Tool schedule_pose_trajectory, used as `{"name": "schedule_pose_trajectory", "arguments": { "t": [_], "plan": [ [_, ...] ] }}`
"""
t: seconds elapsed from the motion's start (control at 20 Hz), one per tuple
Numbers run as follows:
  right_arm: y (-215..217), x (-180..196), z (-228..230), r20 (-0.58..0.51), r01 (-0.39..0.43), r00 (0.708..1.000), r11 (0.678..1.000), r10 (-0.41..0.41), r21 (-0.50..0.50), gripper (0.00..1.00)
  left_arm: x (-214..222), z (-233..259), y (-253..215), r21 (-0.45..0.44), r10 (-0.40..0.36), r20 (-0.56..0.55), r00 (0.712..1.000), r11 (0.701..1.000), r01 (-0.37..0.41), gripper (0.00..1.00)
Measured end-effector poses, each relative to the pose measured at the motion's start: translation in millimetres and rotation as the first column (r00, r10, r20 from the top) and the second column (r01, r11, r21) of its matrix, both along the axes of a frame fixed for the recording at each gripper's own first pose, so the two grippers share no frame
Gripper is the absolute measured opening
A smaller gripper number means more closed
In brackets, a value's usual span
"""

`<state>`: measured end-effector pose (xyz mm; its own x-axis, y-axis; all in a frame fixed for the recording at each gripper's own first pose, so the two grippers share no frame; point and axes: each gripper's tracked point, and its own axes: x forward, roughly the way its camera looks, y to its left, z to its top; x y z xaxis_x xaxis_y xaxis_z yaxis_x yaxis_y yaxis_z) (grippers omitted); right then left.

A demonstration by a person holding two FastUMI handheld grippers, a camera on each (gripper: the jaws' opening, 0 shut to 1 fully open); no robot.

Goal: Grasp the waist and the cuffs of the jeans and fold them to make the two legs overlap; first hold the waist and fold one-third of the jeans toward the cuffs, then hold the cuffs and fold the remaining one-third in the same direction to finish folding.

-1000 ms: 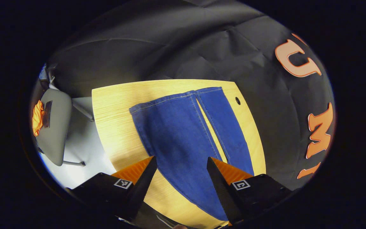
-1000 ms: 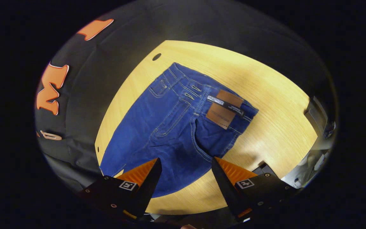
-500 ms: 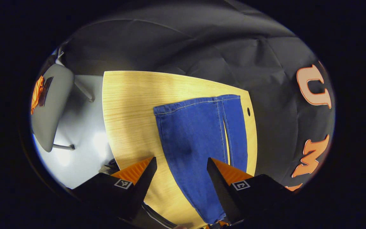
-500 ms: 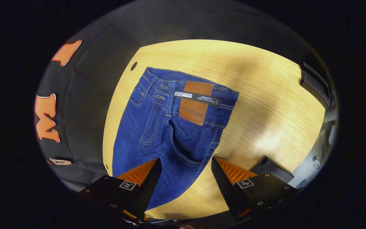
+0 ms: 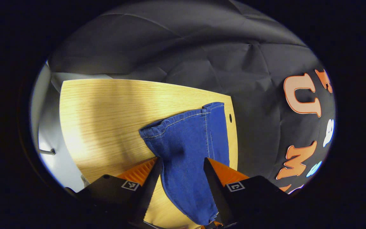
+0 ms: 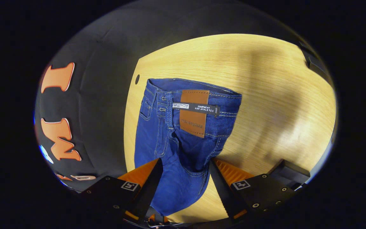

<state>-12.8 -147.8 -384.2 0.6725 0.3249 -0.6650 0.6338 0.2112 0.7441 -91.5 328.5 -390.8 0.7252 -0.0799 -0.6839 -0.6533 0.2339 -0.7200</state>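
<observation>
On my left claw point(image 5: 180, 165) I've got the fingers standing apart, and the leg end of the jeans point(image 5: 189, 149) runs right up between them, the cloth brushing the inner edge of each finger and bunched a little where it passes through; I can't tell whether it is actually pinched further down, since the fabric drops out of sight below the tips. Ahead of this claw the cuffs point(image 5: 186, 119) lie across the pale wooden desk point(image 5: 100, 117), hem line slanting, the far cuff corner just beside a small round hole point(image 5: 230, 118) near the desk's edge off to the right. Over on the right claw point(image 6: 184, 168), same story: fingers spread, with the seat of the jeans point(image 6: 186, 143) filling the gap between them and the blue cloth sagging down past the tips. Straight ahead of that claw sits the waist point(image 6: 195, 90), lying flat on the desk point(image 6: 265, 95) with a brown patch point(image 6: 194, 113) and a dark tag point(image 6: 195, 108) across it facing up. To the left of the waist there's another small hole point(image 6: 137, 79) in the desk, just beside the waistband corner. A dark block point(image 6: 292, 173) sits at the desk's near edge, off to the right of this claw.
</observation>
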Motion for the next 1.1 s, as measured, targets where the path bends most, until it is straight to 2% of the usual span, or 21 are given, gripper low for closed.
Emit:
{"name": "schedule_pose_trajectory", "arguments": {
  "t": [0.15,0.2,0.3,0.35,0.4,0.45,0.5,0.55,0.6,0.65,0.7,0.75,0.8,0.85,1.0,1.1],
  "plan": [
    [7.8,7.0,-4.6,0.013,0.017,1.000,1.000,-0.017,-0.006,0.83,6.4,-4.5,0.5,0.000,0.004,0.007,1.000,1.000,-0.004,0.81],
    [8.2,7.2,-6.6,0.006,0.004,1.000,1.000,-0.004,-0.021,0.81,5.5,-8.9,1.7,0.008,0.006,-0.010,1.000,1.000,-0.006,0.72],
    [10.7,4.1,-11.3,-0.023,-0.027,0.999,0.998,0.026,-0.051,0.69,10.9,-14.1,1.8,0.027,-0.001,-0.020,1.000,1.000,0.002,0.52],
    [10.2,3.3,-14.4,-0.043,-0.028,0.999,0.998,0.026,-0.055,0.60,12.6,-19.6,1.0,0.036,-0.009,-0.039,0.999,0.999,0.010,0.48],
    [12.4,5.4,-21.5,-0.062,-0.024,0.998,0.998,0.020,-0.056,0.54,13.7,-23.3,2.2,0.042,-0.004,-0.051,0.999,0.999,0.006,0.28],
    [10.6,3.2,-20.6,-0.069,-0.024,0.997,0.998,0.020,-0.054,0.40,13.0,-24.7,4.2,0.044,0.004,-0.050,0.999,0.999,-0.002,0.17],
    [12.0,-2.3,-22.9,-0.087,-0.048,0.995,0.997,0.043,-0.059,0.33,14.6,-25.0,4.8,0.042,0.001,-0.044,0.999,0.999,0.001,0.06],
    [12.7,5.0,-28.2,-0.100,-0.028,0.995,0.996,0.020,-0.081,0.24,9.5,-20.4,3.2,0.049,-0.009,-0.043,0.999,0.999,0.011,0.05],
    [12.7,0.7,-21.5,-0.101,-0.030,0.995,0.996,0.021,-0.083,0.24,9.7,-20.4,6.3,0.063,-0.022,-0.054,0.998,0.998,0.025,0.05],
    [13.3,1.2,-19.6,-0.100,-0.040,0.994,0.995,0.031,-0.094,0.30,7.2,-20.1,3.0,0.080,-0.028,-0.072,0.997,0.996,0.034,0.01],
    [12.6,0.0,-17.1,-0.095,-0.058,0.994,0.993,0.048,-0.104,0.25,1.8,-13.1,6.5,0.094,-0.045,-0.086,0.995,0.994,0.053,0.02],
    [10.7,-1.1,-17.4,-0.090,-0.063,0.995,0.990,0.052,-0.127,0.26,7.2,-17.8,6.4,0.106,-0.050,-0.091,0.995,0.993,0.060,0.02],
    [3.2,-11.4,-24.0,-0.142,-0.014,0.990,0.992,-0.003,-0.122,0.26,9.8,-16.0,3.3,0.099,-0.056,-0.091,0.994,0.993,0.065,0.02],
    [5.4,-3.8,-30.0,-0.150,0.029,0.988,0.996,-0.042,-0.085,0.07,8.6,-13.6,4.6,0.104,-0.055,-0.096,0.994,0.992,0.065,0.02],
    [8.3,-5.1,-18.6,-0.121,0.005,0.992,0.996,-0.015,-0.084,0.07,5.7,-3.1,5.0,0.118,-0.052,-0.098,0.994,0.991,0.064,0.02],
    [5.6,-7.1,-10.7,-0.112,0.019,0.993,0.997,-0.028,-0.077,0.07,3.6,8.4,7.4,0.122,-0.042,-0.085,0.995,0.991,0.053,0.02]
  ]
}}
